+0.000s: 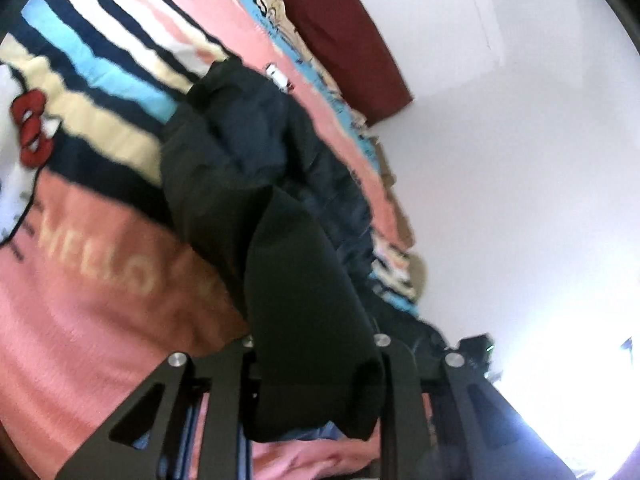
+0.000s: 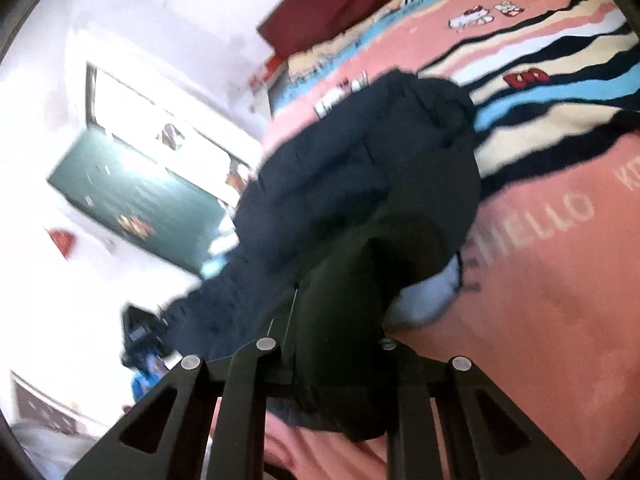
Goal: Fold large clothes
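Black fabric fills the bottom centre of both wrist views, bunched between my jaws. My left gripper is nearly closed and pinches a thick fold of the garment; the cloth bulges over the fingers and runs up the frame toward the upper centre. My right gripper is likewise almost closed, clamped on another fold of the same garment, which rises from the jaws to the upper centre of that view.

Most of the garment lies on the bedspread, a pink cover with navy, cream and light blue stripes and pale lettering. A light blue patch shows beside the black cloth at right of centre in the right view; I cannot tell whether it is a lining or a separate item.

Both views are blurred. A dark red headboard sits at the upper centre of the left view, against a white wall. A bright window sits at the left of the right view.
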The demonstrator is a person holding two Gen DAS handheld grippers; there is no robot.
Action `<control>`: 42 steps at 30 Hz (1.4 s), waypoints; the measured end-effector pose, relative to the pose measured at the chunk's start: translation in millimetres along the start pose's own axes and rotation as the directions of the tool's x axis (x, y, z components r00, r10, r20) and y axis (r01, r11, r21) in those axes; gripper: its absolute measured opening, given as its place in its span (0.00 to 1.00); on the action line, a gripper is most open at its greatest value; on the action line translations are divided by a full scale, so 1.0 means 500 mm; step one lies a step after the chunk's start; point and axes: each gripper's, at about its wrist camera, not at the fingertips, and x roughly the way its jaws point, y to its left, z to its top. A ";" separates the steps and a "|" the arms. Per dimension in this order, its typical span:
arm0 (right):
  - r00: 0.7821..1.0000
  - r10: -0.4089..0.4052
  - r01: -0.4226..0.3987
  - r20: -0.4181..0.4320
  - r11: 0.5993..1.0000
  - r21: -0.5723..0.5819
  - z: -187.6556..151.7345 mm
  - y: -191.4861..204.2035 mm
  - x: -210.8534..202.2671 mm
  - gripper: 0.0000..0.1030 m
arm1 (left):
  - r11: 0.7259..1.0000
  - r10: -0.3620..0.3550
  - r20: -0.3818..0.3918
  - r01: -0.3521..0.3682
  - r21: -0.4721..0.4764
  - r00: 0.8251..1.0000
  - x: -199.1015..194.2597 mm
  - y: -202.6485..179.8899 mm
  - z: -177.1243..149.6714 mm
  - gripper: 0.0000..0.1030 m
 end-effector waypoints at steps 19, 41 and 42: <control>0.940 0.178 -0.295 0.291 0.854 0.429 0.269 -0.103 0.085 0.16 | 0.975 -0.083 0.113 0.104 -0.194 0.990 0.131 -0.068 0.293 0.18; 0.967 -0.153 0.034 0.203 0.870 0.492 0.480 -0.256 0.306 0.74 | 0.938 0.026 0.047 -0.008 -0.345 0.999 0.448 0.120 0.517 0.30; 0.968 -0.155 0.036 0.199 0.866 0.499 0.480 -0.268 0.311 0.74 | 0.940 0.020 0.047 -0.003 -0.341 0.999 0.453 0.125 0.518 0.31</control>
